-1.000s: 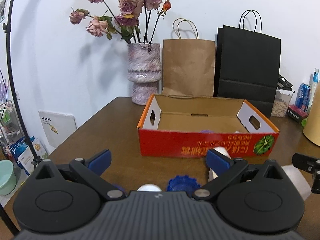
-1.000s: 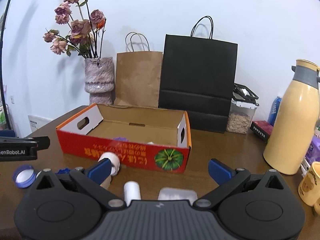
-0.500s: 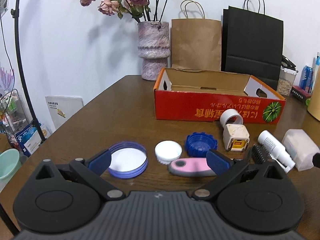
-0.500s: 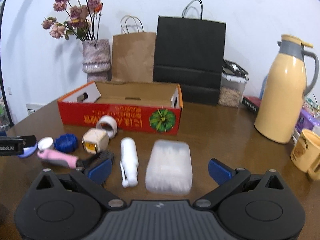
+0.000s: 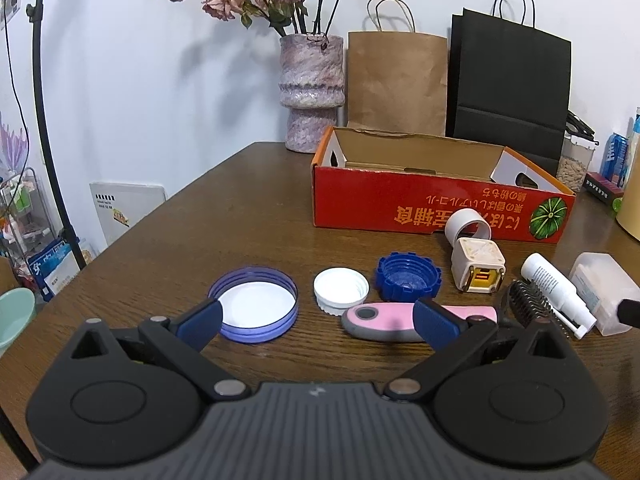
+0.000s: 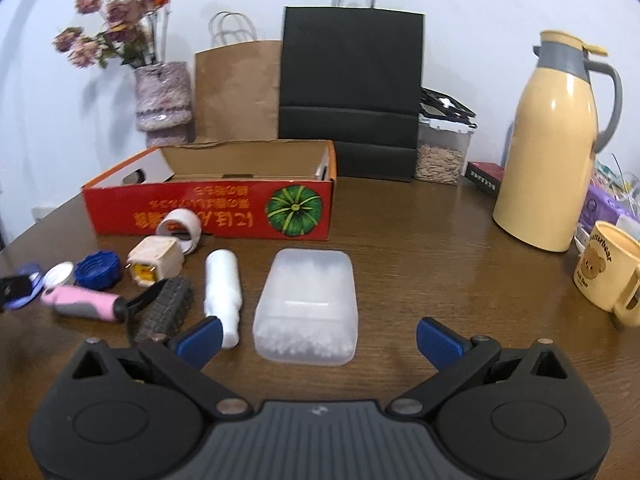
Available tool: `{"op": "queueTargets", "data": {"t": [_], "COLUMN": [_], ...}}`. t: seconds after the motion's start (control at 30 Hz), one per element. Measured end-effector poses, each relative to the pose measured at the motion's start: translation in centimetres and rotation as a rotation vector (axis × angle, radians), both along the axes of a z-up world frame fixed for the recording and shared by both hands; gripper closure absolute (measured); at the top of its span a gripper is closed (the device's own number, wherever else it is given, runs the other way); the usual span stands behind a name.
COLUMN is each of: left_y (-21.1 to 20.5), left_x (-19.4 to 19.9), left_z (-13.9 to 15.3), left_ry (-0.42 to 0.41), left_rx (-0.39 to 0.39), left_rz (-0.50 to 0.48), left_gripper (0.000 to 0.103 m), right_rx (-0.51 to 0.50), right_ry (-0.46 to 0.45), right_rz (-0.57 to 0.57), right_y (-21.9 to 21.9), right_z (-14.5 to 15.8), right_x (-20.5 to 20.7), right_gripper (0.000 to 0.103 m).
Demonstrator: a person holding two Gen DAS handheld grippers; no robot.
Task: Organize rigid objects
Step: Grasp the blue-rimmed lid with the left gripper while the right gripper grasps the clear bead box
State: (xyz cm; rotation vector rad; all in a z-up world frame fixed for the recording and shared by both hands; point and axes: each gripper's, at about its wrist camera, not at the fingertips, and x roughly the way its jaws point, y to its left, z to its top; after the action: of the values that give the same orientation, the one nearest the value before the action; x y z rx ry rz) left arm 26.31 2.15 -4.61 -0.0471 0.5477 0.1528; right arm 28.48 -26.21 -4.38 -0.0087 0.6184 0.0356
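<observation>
A red cardboard box (image 5: 432, 212) stands open on the brown table, also in the right wrist view (image 6: 208, 208). In front of it lie a purple lid (image 5: 256, 308), a white cap (image 5: 341, 288), a blue cap (image 5: 408, 278), a pink-handled brush (image 5: 392, 322), a cream cube plug (image 5: 478, 270), a tape ring (image 5: 468, 226), a white bottle (image 6: 222, 280) and a clear plastic case (image 6: 308, 304). My left gripper (image 5: 318, 322) is open and empty above the lids. My right gripper (image 6: 318, 338) is open and empty over the clear case.
A vase of dried roses (image 5: 312, 88), a brown paper bag (image 5: 396, 84) and a black paper bag (image 6: 352, 96) stand behind the box. A yellow thermos (image 6: 552, 144), a bear mug (image 6: 608, 272) and a seed jar (image 6: 442, 152) stand at the right.
Both grippers have drawn back and up from the box, so the row of small objects on the table has come into view. Both stay open and empty.
</observation>
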Motion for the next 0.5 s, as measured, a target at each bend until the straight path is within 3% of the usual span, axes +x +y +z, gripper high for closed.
{"op": "queueTargets", "data": {"t": [0.27, 0.5], "left_y": [0.3, 0.3], "left_x": [0.3, 0.3], "left_z": [-0.3, -0.3], "left_ry": [0.012, 0.013], "left_rx": [-0.025, -0.023], "left_rz": [0.001, 0.002], "left_gripper": [0.0, 0.0], "right_rx": [-0.017, -0.048], "right_ry": [0.015, 0.04], "right_rz": [-0.028, -0.036], "right_y": [0.6, 1.2], "right_z": [-0.9, -1.7], "right_x": [2.9, 5.5], "right_gripper": [0.002, 0.013]}}
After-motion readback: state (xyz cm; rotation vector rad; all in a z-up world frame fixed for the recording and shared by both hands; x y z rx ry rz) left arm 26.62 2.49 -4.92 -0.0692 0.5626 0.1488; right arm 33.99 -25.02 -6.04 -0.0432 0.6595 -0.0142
